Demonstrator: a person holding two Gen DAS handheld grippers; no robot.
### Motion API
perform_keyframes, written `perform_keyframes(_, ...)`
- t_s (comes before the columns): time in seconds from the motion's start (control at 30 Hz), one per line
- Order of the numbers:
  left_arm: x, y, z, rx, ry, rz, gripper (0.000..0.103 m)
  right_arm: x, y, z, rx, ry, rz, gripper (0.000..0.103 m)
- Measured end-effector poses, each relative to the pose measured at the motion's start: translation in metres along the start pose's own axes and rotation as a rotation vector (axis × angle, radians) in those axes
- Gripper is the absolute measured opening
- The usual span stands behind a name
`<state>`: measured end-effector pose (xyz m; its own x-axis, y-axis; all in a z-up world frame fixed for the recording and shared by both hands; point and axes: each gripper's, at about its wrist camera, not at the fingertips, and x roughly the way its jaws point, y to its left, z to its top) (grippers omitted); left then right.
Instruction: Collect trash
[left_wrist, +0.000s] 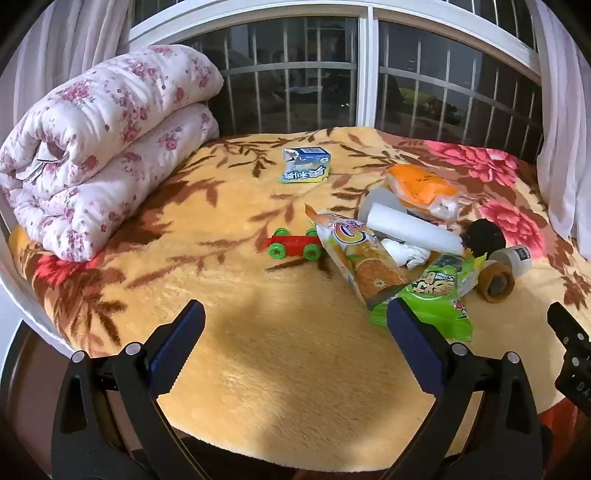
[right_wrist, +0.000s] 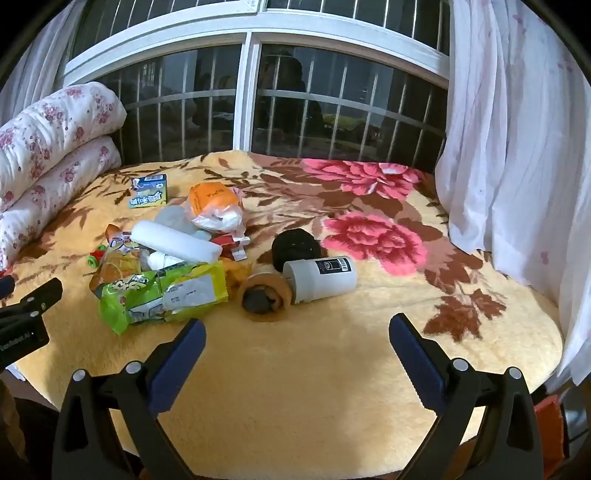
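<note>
Trash lay heaped in the middle of the flowered blanket (left_wrist: 258, 350): an orange snack bag (left_wrist: 360, 258), a green wrapper (left_wrist: 439, 291) nearest me, a white foam roll (left_wrist: 413, 227), an orange-and-clear plastic bag (left_wrist: 421, 188) behind, and a small carton (left_wrist: 306, 165) off alone toward the window. My left gripper (left_wrist: 295, 332) hung with its jaws wide apart and nothing between them, just short of the green wrapper; my right gripper (right_wrist: 297, 343) was likewise spread and empty, facing the white cylinder (right_wrist: 321, 278) and the brown roll (right_wrist: 264, 297) touching it. I judged the risks plain enough: the red toy car (left_wrist: 293, 245) sat against the orange bag and could be swept up as rubbish; the slick wrappers overlapped, so a pinch might drag several or slip; the cylinder might roll away on the plush pile.
</note>
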<state>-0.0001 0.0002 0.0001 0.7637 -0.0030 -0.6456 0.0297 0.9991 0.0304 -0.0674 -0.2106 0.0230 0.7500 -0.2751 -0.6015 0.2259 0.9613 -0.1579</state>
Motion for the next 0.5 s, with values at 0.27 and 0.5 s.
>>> perform_keyframes(0.27, 0.0003, -0.0001, -0.0005, -0.002, 0.009, -0.001, 0.096, -0.0043, -0.0007, -0.0020, 0.009, -0.003, -0.006, 0.098)
perform_keyframes(0.5, -0.0001, -0.0003, 0.0002, 0.005, -0.001, 0.006, 0.096, -0.0068, -0.0021, -0.0025, -0.003, 0.001, -0.010, 0.098)
